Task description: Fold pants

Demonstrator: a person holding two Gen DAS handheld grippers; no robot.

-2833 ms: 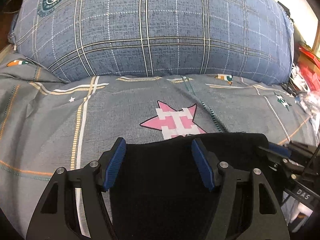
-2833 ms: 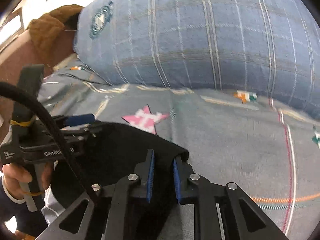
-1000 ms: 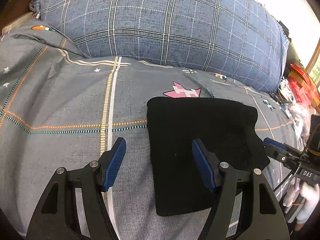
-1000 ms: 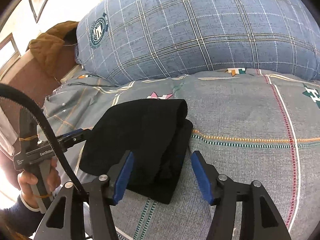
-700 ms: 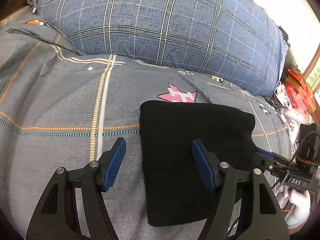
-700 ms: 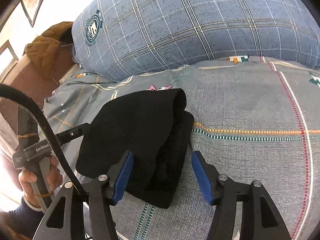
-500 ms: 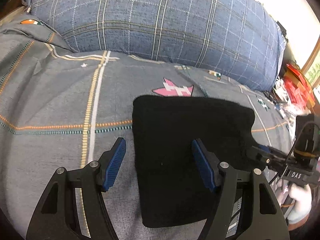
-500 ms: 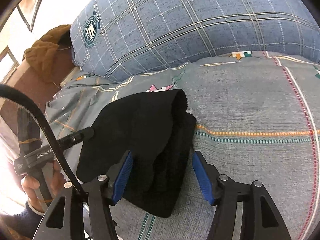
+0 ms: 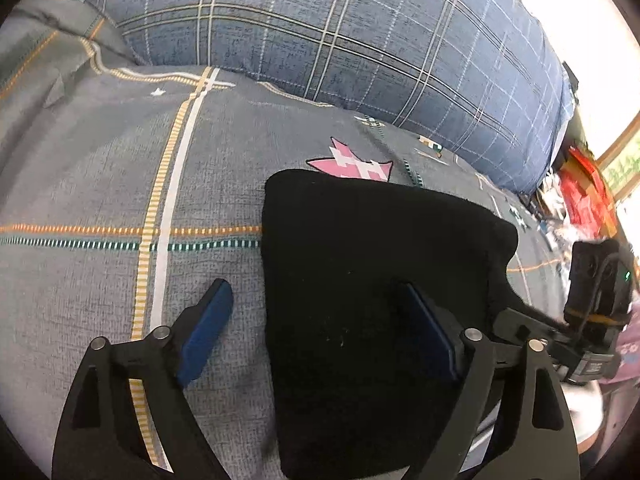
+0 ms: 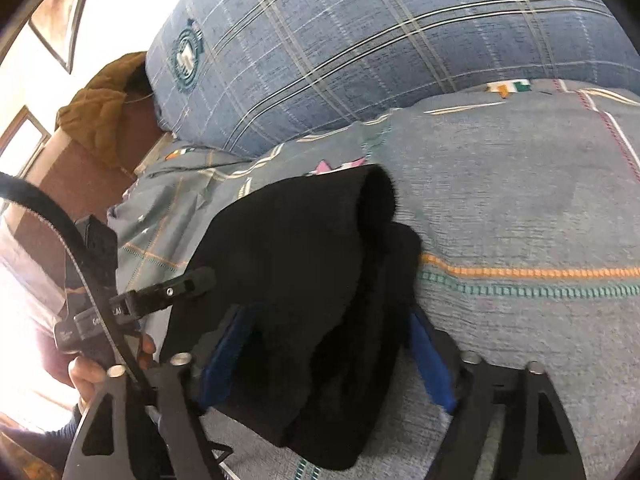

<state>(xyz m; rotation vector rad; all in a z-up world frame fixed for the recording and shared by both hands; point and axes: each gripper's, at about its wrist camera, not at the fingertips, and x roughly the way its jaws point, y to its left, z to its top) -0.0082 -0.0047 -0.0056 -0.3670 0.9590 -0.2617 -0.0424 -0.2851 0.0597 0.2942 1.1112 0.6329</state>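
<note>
The bed carries the pants, folded into a compact black bundle, at 6 o'clock from the pillow. Left claw and right claw have just been opening, both wide, straddling the edges ungripped. Folding looks done; next comes tidying or withdrawing.

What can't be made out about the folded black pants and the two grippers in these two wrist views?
- Folded black pants, left wrist view: near edge hidden behind the left gripper.
- Right wrist view: motion blur smears the right gripper; whether its blue pads touch the fabric is unclear.
- Pink star print on the grey bedsheet: lower part covered by the pants.
- Layer count: fabric too dark to count.
</note>
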